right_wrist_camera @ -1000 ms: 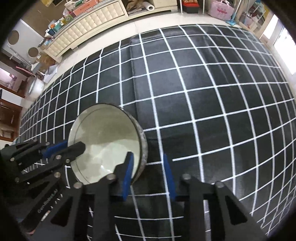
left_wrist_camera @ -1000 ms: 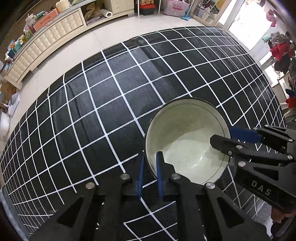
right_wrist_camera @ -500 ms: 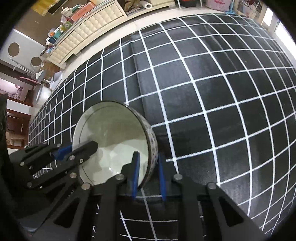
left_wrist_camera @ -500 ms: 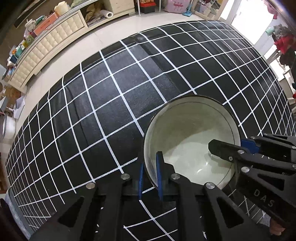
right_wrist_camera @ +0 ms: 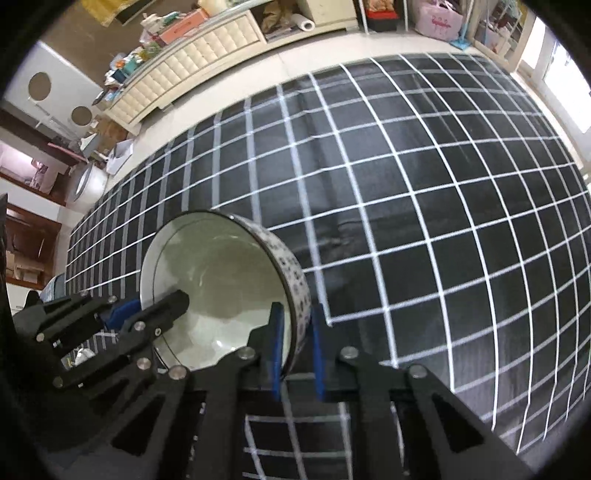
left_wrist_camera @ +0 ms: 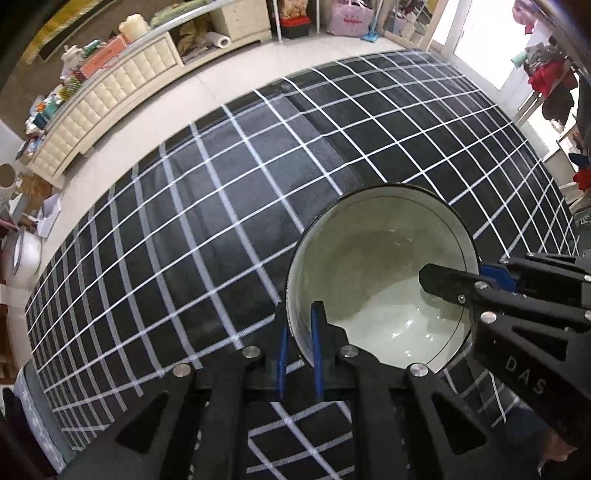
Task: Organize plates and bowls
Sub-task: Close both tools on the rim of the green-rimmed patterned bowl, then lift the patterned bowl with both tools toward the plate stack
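Bowl (left_wrist_camera: 376, 280) rim pinched by left hand-held gripper (left_wrist_camera: 299, 343), right hand-held gripper (right_wrist_camera: 295, 347) closing.

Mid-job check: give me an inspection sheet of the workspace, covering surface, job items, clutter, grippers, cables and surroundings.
Surface: black tablecloth with a white grid.
Job's things: one bowl, pale inside, patterned outer wall, held at opposite rims.
Clutter: nothing seen on the cloth.
Grippers: left gripper shut on the bowl's rim; right gripper closing, with the bowl's wall between its pads.
Cables: nothing seen.
Surroundings: cream cabinet with items on top, pink bag, clothes by a bright doorway.
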Tool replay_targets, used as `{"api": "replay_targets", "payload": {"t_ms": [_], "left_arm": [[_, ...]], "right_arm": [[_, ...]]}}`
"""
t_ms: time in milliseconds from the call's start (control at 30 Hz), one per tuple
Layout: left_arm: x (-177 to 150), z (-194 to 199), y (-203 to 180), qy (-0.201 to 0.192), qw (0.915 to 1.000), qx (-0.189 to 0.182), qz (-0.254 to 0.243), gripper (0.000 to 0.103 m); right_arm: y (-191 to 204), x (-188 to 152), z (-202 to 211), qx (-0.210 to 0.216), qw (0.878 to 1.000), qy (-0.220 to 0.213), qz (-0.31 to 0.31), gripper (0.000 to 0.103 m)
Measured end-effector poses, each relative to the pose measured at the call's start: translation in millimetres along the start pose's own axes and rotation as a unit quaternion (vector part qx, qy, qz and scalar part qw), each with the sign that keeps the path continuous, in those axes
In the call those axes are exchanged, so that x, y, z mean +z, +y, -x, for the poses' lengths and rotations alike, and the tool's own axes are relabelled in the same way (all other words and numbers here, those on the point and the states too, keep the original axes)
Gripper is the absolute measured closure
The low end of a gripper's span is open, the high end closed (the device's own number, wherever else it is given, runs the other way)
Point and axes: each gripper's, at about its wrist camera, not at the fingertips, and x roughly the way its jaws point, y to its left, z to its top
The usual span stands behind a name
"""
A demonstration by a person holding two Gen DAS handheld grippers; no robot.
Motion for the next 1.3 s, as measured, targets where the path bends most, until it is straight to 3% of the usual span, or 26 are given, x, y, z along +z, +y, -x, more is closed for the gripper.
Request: {"api": "replay_targets", "payload": {"t_ms": [267,633,933,1300], "left_arm": [[-56.3,65.8,30.4,-0.034,0.9983,-0.018,0.043,0.093],[-146.4,123.8,74.6,-0.065,0.9951,0.000,0.074,0.093],[-200.8,135.2,92.8,-0.070,0.9931,0.006,0.095,0.093],[-247.8,108.6,109.6,-0.044,0.9921,0.000,0.117,0.093]], "right_arm": [[56.9,-38.5,37.6,0.001,0.999,-0.024,0.038,0.088],[130.1,-80.3,50.7,0.006,0.995,-0.039,0.091,0.088],[162.7,-110.2,39.7,0.004,0.993,-0.030,0.113,0.088],[184.7,-128.7,-0.5,-0.006,0.992,0.005,0.127,0.088]]}}
